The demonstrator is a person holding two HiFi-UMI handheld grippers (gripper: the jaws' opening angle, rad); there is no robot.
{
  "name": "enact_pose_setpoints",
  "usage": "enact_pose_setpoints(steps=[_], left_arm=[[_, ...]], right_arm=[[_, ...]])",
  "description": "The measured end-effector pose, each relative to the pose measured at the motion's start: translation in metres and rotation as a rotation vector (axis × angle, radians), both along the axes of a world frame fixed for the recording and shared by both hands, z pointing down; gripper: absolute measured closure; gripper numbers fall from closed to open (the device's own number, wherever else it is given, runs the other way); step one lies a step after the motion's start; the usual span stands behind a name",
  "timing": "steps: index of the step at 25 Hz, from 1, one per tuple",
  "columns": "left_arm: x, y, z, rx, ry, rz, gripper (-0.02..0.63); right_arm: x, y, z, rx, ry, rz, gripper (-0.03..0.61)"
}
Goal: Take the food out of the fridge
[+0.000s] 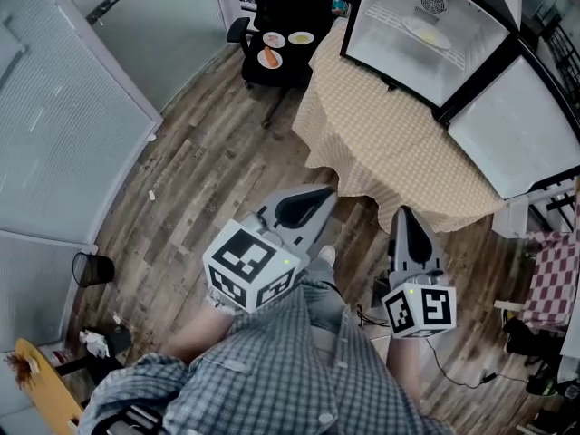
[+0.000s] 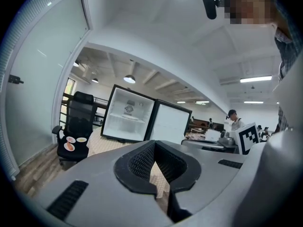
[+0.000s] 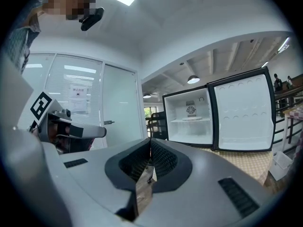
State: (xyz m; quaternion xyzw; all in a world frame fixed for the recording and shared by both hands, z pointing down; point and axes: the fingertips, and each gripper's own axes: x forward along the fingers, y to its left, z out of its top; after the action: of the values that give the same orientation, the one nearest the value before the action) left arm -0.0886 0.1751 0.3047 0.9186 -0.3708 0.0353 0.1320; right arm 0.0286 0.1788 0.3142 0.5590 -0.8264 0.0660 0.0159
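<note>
Left gripper (image 1: 322, 194) and right gripper (image 1: 404, 214) are both clenched and empty. The fridge (image 1: 385, 53) stands open well ahead of them on the table (image 1: 381, 130). The food (image 1: 428, 33) lies flat on its shelf, long axis across the fridge's width.

Looks like office room. Glass walls (image 1: 54, 107) with blinds, black office chair (image 1: 299, 7), long ceiling lights (image 2: 255, 79), wood floor (image 1: 208, 179), person (image 2: 233, 118) at desk far back.
</note>
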Motion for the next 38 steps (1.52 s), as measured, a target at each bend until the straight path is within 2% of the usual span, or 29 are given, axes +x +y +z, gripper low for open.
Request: enact_pose_setpoints(steps=[22, 28, 38], left_arm=[[0.061, -0.142, -0.02, 0.027, 0.005, -0.14, 0.607], [0.077, -0.166, -0.021, 0.031, 0.028, -0.157, 0.607], [0.096, -0.193, -0.022, 0.009, 0.066, -0.133, 0.607]], right_arm=[[0.067, -0.16, -0.015, 0.021, 0.005, -0.12, 0.568], [0.081, -0.185, -0.013, 0.029, 0.012, -0.14, 0.568], [0.109, -0.204, -0.01, 0.021, 0.008, -0.098, 0.568]])
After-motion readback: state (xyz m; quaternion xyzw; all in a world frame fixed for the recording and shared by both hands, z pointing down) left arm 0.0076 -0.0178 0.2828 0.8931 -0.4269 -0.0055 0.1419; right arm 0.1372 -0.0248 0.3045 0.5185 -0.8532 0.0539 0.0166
